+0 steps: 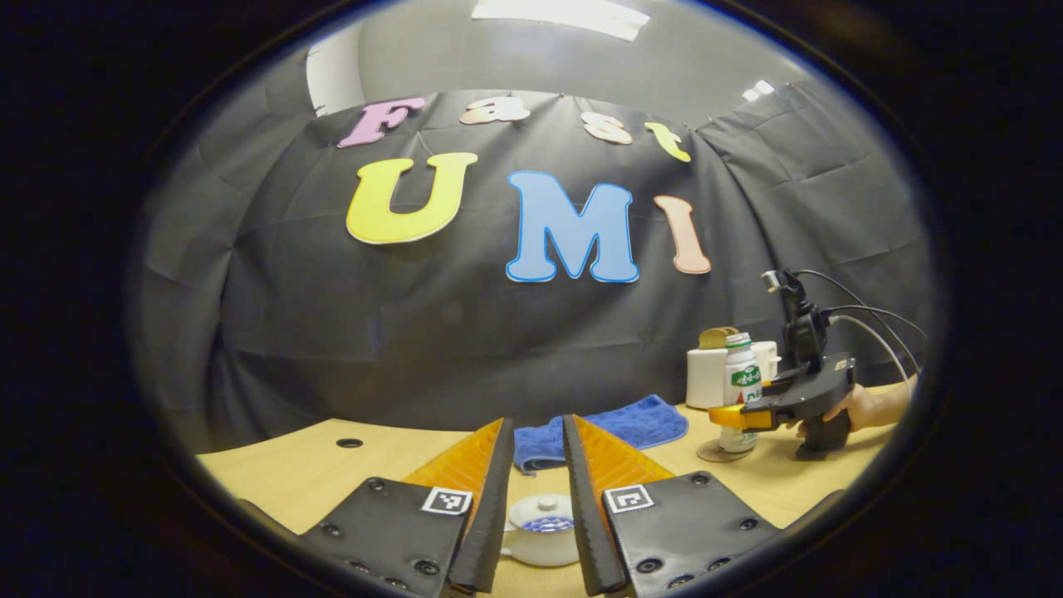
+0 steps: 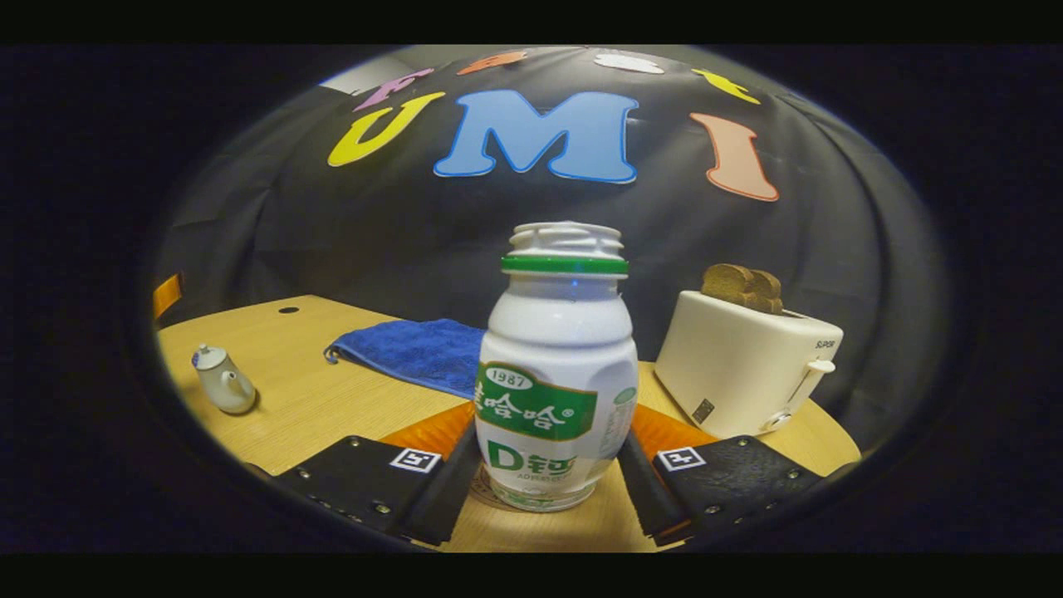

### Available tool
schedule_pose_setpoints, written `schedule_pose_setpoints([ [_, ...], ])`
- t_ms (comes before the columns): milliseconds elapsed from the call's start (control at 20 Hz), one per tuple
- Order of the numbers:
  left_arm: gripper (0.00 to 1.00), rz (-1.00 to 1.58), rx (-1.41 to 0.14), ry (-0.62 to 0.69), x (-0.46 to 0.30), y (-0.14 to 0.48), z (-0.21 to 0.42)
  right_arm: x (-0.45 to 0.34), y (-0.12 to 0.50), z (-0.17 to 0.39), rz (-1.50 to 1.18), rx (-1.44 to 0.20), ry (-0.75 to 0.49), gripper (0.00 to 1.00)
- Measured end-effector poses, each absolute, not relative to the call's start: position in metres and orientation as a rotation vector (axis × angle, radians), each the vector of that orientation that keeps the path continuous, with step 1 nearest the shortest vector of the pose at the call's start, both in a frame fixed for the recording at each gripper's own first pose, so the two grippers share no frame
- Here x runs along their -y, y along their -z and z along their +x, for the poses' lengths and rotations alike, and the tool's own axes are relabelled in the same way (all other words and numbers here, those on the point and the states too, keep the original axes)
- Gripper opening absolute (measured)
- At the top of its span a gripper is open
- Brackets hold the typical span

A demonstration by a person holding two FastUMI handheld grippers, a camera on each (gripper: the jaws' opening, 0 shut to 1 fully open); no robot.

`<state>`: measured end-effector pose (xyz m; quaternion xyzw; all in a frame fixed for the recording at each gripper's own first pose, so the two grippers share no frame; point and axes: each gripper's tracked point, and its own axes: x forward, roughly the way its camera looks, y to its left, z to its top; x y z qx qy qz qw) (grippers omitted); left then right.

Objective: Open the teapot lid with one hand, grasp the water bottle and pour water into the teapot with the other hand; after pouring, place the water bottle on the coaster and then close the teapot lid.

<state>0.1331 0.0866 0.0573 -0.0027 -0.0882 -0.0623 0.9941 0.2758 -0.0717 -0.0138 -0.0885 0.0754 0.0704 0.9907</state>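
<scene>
Between my right gripper's [image 2: 544,473] fingers the water bottle [image 2: 555,374] stands upright, neck up, on the coaster [image 2: 486,492]; the fingers flank it closely, though I cannot tell if they press. My left gripper [image 1: 536,490], narrowly open and empty, hangs above the lidded teapot [image 1: 540,531]. Farther back lie a blue towel [image 1: 606,428] and a toaster [image 2: 739,365].
</scene>
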Motion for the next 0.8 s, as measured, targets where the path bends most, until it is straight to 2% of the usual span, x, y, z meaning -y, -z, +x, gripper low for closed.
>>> schedule_pose_setpoints([
  [100, 0.48, -0.016, 0.194, 0.122, -0.087, -0.062, 0.13, 0.077, 0.009, 0.274, -0.197, -0.12, -0.11, 0.82],
  [150, 0.47, -0.021, 0.201, 0.121, -0.087, -0.064, 0.13, 0.078, 0.007, 0.273, -0.201, -0.112, -0.106, 0.9],
  [250, 0.67, -0.03, 0.203, 0.125, -0.086, -0.064, 0.128, 0.079, 0.004, 0.272, -0.193, -0.102, -0.104, 0.92],
  [300, 0.8, -0.03, 0.203, 0.125, -0.085, -0.064, 0.128, 0.08, -0.001, 0.27, -0.179, -0.092, -0.106, 0.79],
  [350, 0.93, -0.027, 0.204, 0.114, -0.085, -0.067, 0.125, 0.079, -0.008, 0.262, -0.148, -0.074, -0.117, 0.92],
  [500, 0.99, -0.024, 0.195, 0.112, -0.077, -0.067, 0.114, 0.078, -0.013, 0.242, -0.143, -0.06, -0.138, 0.94],
  [650, 0.99, -0.03, 0.169, 0.108, -0.072, -0.062, 0.104, 0.079, -0.007, 0.209, -0.138, -0.074, -0.142, 0.94],
  [800, 0.99, -0.062, 0.103, 0.105, -0.062, -0.047, 0.085, 0.081, -0.012, 0.152, -0.112, -0.05, -0.111, 0.95],
])
